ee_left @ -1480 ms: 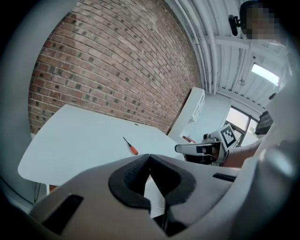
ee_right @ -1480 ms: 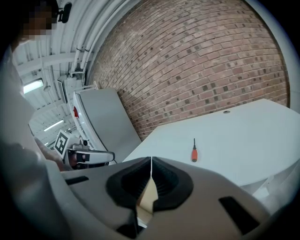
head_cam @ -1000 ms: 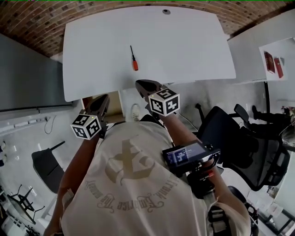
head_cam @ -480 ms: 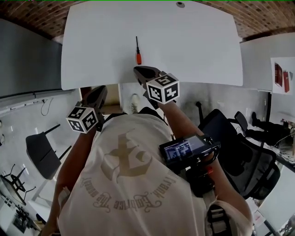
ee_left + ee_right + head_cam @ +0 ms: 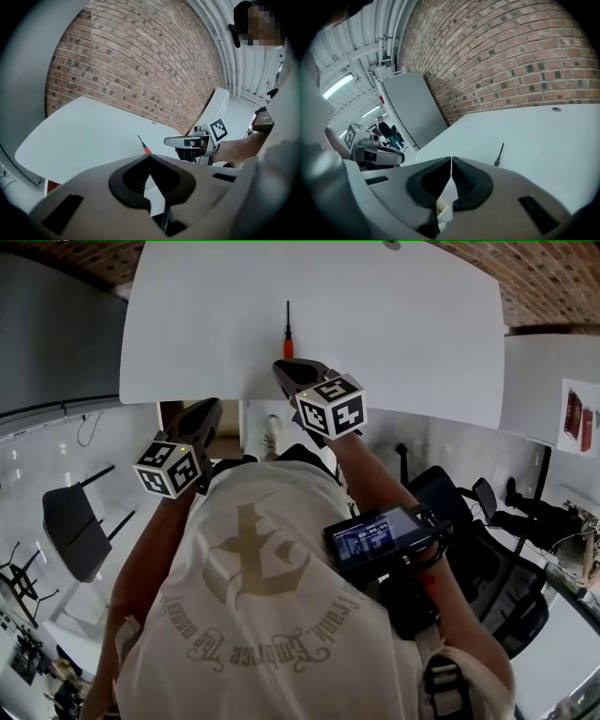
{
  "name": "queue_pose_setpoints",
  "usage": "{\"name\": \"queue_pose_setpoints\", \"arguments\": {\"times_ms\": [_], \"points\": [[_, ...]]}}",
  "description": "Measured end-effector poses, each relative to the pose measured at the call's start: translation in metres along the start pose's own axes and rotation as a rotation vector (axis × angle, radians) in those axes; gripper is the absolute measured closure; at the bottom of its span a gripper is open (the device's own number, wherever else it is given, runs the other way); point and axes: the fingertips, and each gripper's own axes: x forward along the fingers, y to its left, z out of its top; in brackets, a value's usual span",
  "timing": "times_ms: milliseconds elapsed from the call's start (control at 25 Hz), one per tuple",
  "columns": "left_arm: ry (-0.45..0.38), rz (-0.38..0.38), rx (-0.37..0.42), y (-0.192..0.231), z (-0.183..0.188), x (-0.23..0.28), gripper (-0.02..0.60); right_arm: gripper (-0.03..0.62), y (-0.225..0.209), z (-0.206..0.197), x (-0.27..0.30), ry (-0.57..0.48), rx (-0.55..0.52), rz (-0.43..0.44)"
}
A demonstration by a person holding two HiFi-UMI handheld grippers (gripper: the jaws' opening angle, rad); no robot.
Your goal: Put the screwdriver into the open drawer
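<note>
Reach step, nothing grasped. Screwdriver (image 5: 288,334) lies on white desk (image 5: 394,324), just ahead of right tool (image 5: 284,369), jaws pressed together, empty. Left tool (image 5: 204,416) likewise closed. Next: right jaws must part, straddle orange handle (image 5: 288,348).

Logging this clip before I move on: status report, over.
Left gripper shut, empty. Right gripper shut, empty, at the table edge. Screwdriver lying untouched on white table, just beyond right gripper. Nothing between them.

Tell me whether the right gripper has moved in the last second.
Yes. The right gripper has advanced past the white table's near edge, closer to the screwdriver.
</note>
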Motion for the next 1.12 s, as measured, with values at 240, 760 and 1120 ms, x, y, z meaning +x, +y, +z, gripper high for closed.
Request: {"name": "queue_pose_setpoints", "arguments": {"times_ms": [240,760,1120], "points": [[0.001,0.034,-0.024,0.012,-0.002,0.001,0.561,0.571,-0.011,0.001,0.014,0.031,-0.004,0.003],[-0.031,0.068,-0.064,0.027,0.004,0.008,0.561,0.569,-0.061,0.002,0.026,0.078,0.071,-0.117],[-0.046,0.099,-0.103,0.045,0.001,0.0,0.561,0.563,-0.098,-0.009,0.044,0.164,0.153,-0.186]]}}
